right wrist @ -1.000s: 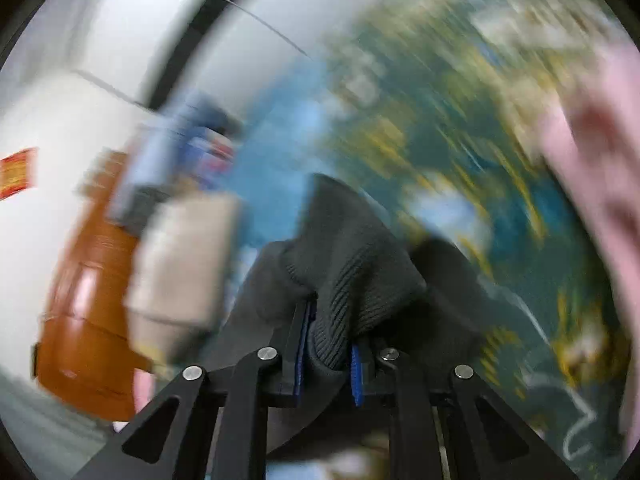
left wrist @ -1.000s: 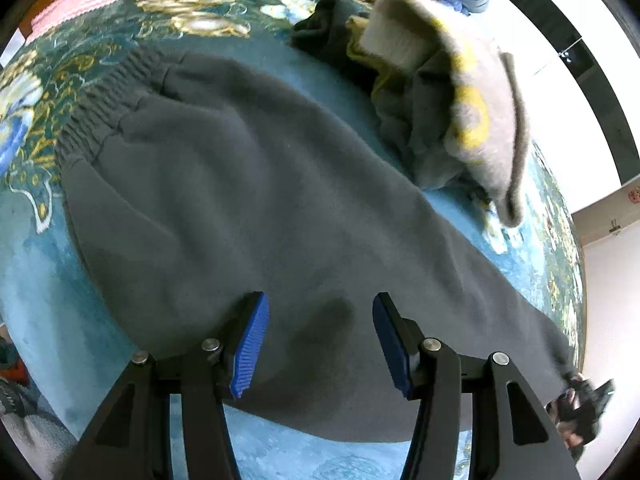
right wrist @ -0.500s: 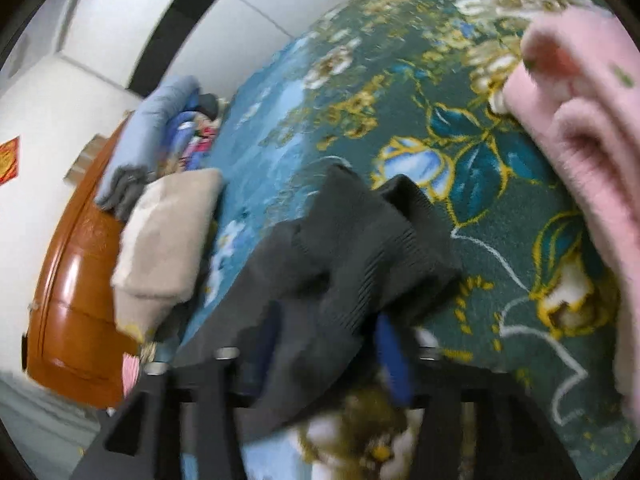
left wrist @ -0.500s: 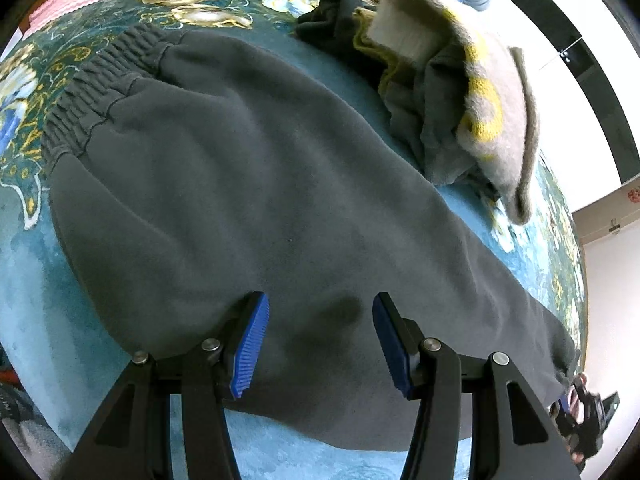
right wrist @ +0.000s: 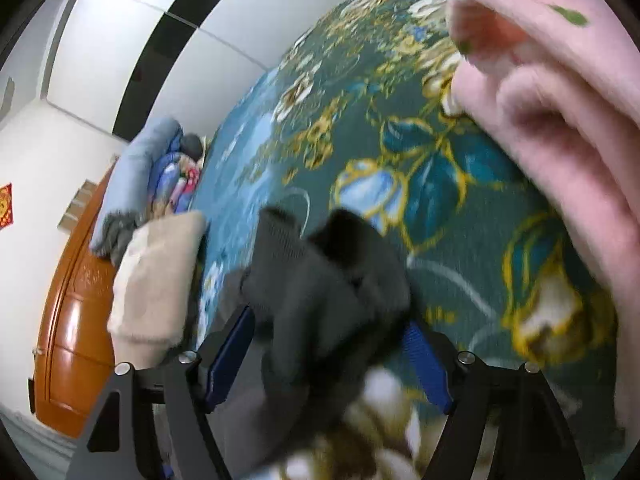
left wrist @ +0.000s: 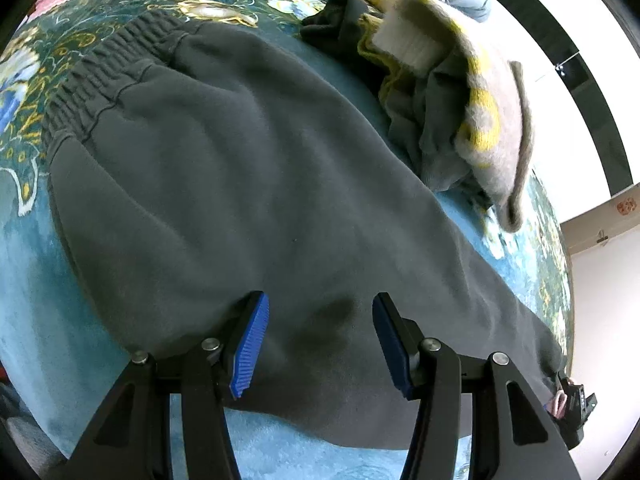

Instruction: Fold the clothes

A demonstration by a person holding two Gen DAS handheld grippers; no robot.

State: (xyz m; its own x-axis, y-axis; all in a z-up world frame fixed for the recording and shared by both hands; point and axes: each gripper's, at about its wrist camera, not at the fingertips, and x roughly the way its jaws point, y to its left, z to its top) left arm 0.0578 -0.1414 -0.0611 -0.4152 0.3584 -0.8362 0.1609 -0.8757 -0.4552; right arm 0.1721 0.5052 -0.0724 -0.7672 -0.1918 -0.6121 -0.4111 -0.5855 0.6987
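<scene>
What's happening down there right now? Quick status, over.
Left gripper open over grey sweatpants. Right gripper jaws opening, bunched cuff loose between them. Clothes pile alongside, not blocking.

A teal floral bedspread covers the bed. A glossy brown wooden cabinet stands by the white wall, which carries a small red decoration.

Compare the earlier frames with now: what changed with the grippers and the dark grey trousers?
The right gripper, earlier clamped on the dark grey trousers' ribbed cuff, is opening; the cuff sits loose between its blue pads. The trousers now lie flatter on the floral blue bedspread. The left gripper stayed open above them; the clothes pile is unmoved.
</scene>
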